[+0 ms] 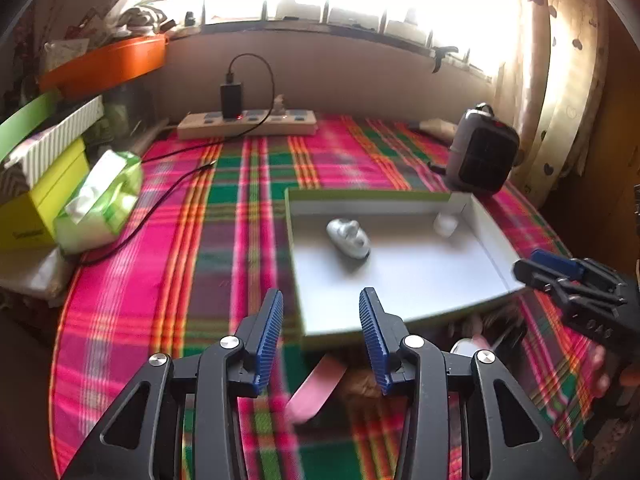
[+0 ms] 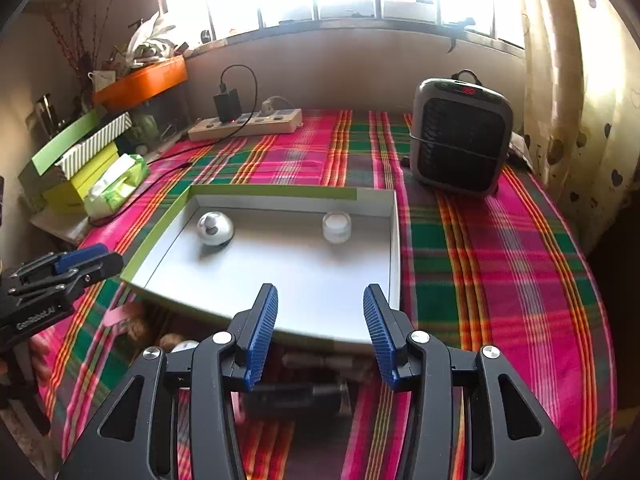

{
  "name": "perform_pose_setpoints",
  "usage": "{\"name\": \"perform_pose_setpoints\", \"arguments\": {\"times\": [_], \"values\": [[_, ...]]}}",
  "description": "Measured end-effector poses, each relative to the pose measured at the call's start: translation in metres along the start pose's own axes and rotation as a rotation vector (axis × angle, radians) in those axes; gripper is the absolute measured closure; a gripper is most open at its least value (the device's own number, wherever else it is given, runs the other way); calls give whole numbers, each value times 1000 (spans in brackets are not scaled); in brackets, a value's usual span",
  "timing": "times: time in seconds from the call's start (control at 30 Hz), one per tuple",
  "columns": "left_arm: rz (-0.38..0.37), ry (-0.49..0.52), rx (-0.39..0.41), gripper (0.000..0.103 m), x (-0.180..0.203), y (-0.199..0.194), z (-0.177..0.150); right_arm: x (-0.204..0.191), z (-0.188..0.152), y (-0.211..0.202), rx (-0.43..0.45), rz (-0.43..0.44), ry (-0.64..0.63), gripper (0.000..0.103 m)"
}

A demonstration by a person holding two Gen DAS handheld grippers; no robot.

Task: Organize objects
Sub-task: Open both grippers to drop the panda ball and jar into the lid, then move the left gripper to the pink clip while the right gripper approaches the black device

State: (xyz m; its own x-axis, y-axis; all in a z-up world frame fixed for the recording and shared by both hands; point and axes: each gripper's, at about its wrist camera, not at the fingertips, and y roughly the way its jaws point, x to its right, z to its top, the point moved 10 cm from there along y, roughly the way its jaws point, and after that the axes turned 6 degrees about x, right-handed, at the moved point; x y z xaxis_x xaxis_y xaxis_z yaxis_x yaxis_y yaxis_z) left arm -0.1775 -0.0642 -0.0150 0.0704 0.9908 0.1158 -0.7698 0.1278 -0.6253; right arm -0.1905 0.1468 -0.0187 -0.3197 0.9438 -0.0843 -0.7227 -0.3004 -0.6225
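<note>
A shallow white box lid with a green rim (image 1: pixel 472 280) (image 2: pixel 344 264) lies on the plaid cloth. In it are a silver rounded object (image 1: pixel 349 238) (image 2: pixel 215 229) and a small white jar (image 1: pixel 445 224) (image 2: pixel 336 227). Several small objects lie blurred in front of the lid, among them a pink strip (image 1: pixel 316 388) (image 2: pixel 120 314) and a dark cylinder (image 2: pixel 292 400). My left gripper (image 1: pixel 322 340) is open and empty above the lid's near left corner. My right gripper (image 2: pixel 320 336) is open and empty above the lid's near edge. Each gripper shows at the side of the other's view.
A grey fan heater (image 1: pixel 482 152) (image 2: pixel 460 140) stands at the back right. A power strip with a black charger (image 1: pixel 246 122) (image 2: pixel 246 122) lies at the back. A green tissue pack (image 1: pixel 102 202) (image 2: pixel 116 186) and stacked boxes (image 1: pixel 40 176) are at the left.
</note>
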Motion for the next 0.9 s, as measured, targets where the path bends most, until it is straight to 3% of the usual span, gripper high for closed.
{"name": "perform_pose_setpoints", "arguments": {"times": [0.67, 0.9], "values": [[14, -88, -63, 63, -23, -6, -53, 16, -56, -18, -43, -13, 6, 57], [-5, -96, -65, 63, -24, -5, -56, 5, -54, -11, -46, 16, -4, 57]]}}
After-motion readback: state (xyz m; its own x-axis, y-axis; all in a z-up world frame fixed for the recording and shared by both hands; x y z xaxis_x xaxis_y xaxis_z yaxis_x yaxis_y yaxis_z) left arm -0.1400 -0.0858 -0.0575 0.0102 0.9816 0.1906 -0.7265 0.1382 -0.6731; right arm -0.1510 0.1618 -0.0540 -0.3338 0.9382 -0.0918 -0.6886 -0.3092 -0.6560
